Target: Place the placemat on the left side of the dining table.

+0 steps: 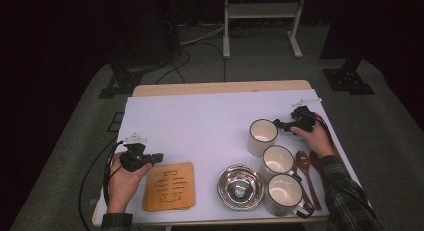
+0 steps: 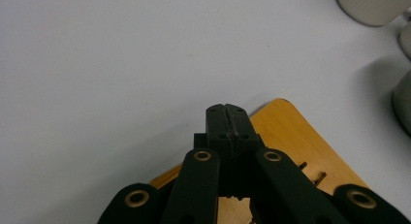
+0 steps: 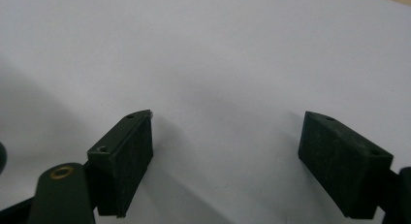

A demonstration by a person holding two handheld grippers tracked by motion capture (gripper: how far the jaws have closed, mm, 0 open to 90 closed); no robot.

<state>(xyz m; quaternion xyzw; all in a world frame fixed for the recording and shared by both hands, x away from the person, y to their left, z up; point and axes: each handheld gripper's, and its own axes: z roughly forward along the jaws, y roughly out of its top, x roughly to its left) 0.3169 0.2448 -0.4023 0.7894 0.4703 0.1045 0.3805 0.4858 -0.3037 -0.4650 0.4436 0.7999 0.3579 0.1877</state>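
Left gripper (image 1: pixel 156 156): jaws pressing together on nothing, hovering over the far corner of the square orange wooden trivet (image 1: pixel 169 187) lying at the white table covering's (image 1: pixel 200 121) near edge. Right gripper (image 1: pixel 278 124): jaws standing wide apart, empty, sitting just beside the farthest white ceramic mug (image 1: pixel 262 136).

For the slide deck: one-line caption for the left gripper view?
Left gripper, jaws shut and empty, above the wooden trivet's corner.

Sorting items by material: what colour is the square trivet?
Orange-brown wood with cut slots, clearest in the high view: trivet.
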